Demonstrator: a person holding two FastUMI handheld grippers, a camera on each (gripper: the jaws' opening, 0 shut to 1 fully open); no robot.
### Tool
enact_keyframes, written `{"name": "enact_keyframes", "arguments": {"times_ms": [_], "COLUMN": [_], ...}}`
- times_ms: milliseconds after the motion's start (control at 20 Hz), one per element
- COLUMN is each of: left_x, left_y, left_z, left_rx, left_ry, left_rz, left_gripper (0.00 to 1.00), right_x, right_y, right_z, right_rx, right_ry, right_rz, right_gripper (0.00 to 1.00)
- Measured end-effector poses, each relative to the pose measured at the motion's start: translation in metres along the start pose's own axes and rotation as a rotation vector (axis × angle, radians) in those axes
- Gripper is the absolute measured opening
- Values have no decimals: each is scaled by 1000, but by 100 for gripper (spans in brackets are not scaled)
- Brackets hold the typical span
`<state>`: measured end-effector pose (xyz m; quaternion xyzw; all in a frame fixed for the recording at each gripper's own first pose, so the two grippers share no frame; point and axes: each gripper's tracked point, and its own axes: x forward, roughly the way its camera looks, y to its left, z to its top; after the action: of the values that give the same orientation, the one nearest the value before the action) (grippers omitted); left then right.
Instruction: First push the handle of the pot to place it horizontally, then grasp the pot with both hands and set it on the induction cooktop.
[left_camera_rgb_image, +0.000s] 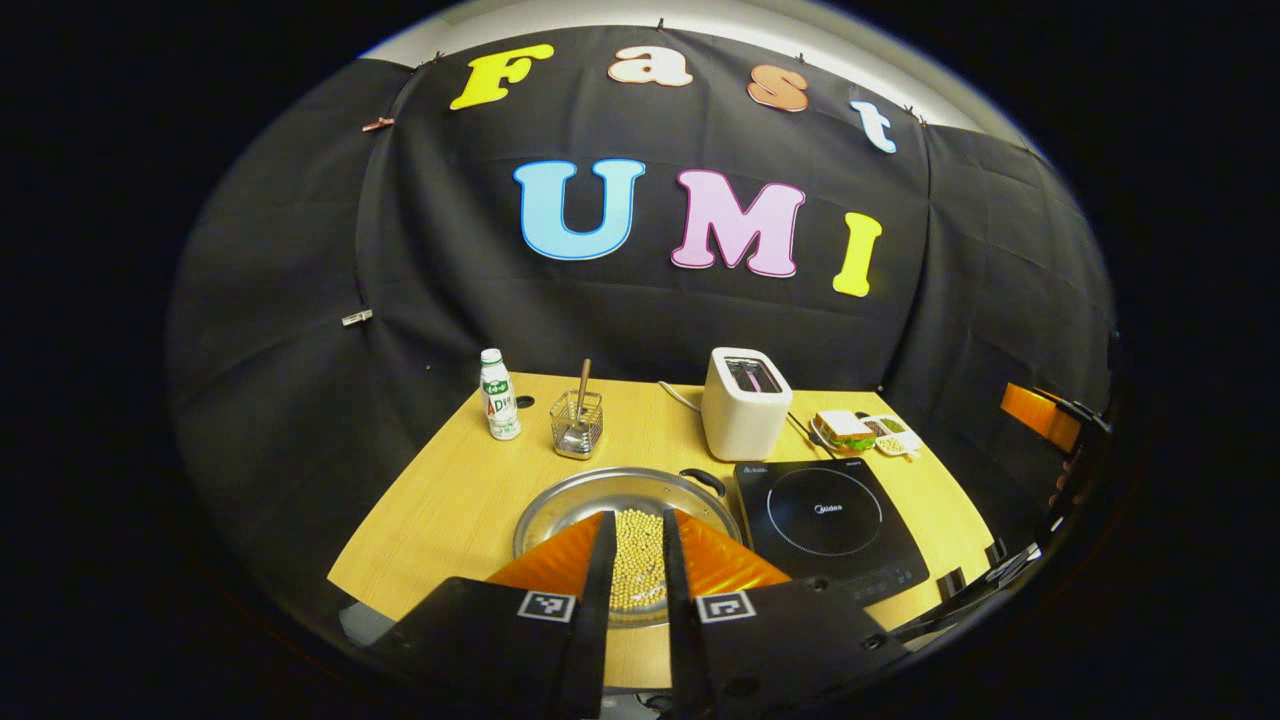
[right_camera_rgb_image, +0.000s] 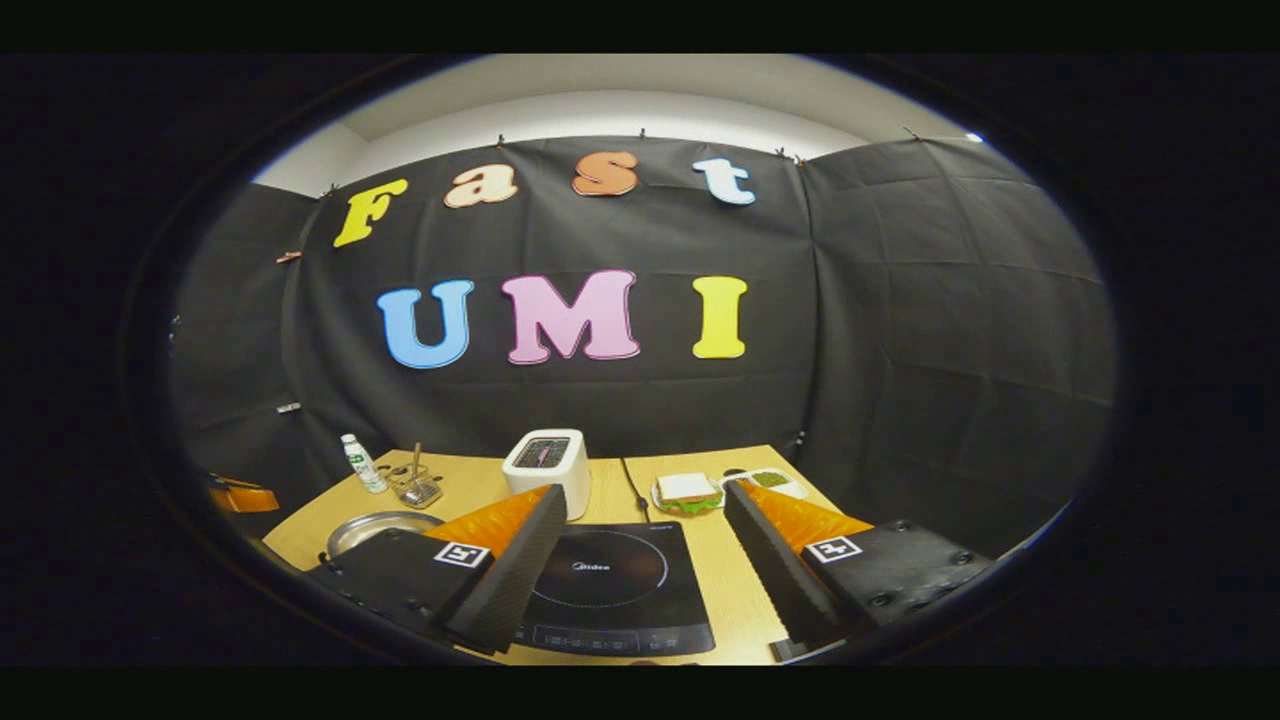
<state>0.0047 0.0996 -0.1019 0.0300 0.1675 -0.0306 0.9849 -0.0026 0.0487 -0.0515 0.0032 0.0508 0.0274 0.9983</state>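
Left gripper (left_camera_rgb_image: 637, 560) nearly closed, empty, above bean-filled steel pot (left_camera_rgb_image: 600, 497); handle (left_camera_rgb_image: 704, 481) pointed right-forward. Right gripper (right_camera_rgb_image: 640, 535) wide open, empty, over induction cooktop (right_camera_rgb_image: 610, 590), right of pot.

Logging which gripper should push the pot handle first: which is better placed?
Left, probably. The left gripper hangs directly over the pot, near its handle; the right gripper sits open over the induction cooktop.
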Motion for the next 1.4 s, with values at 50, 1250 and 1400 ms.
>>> {"name": "enact_keyframes", "arguments": {"times_ms": [50, 1250, 1400], "left_x": [0, 54, 59], "left_y": [2, 43, 40], "left_z": [-6, -170, -183], "left_rx": [8, 43, 80], "left_ry": [13, 356, 408], "left_rz": [-10, -308, -343], "left_gripper": [24, 5, 5], "right_x": [0, -33, -42], "right_y": [2, 28, 24], "right_z": [-3, -46, -55], "right_rx": [-1, 30, 19], "right_ry": [7, 60, 76], "right_rz": [0, -71, -99], "right_gripper": [98, 99, 99]}}
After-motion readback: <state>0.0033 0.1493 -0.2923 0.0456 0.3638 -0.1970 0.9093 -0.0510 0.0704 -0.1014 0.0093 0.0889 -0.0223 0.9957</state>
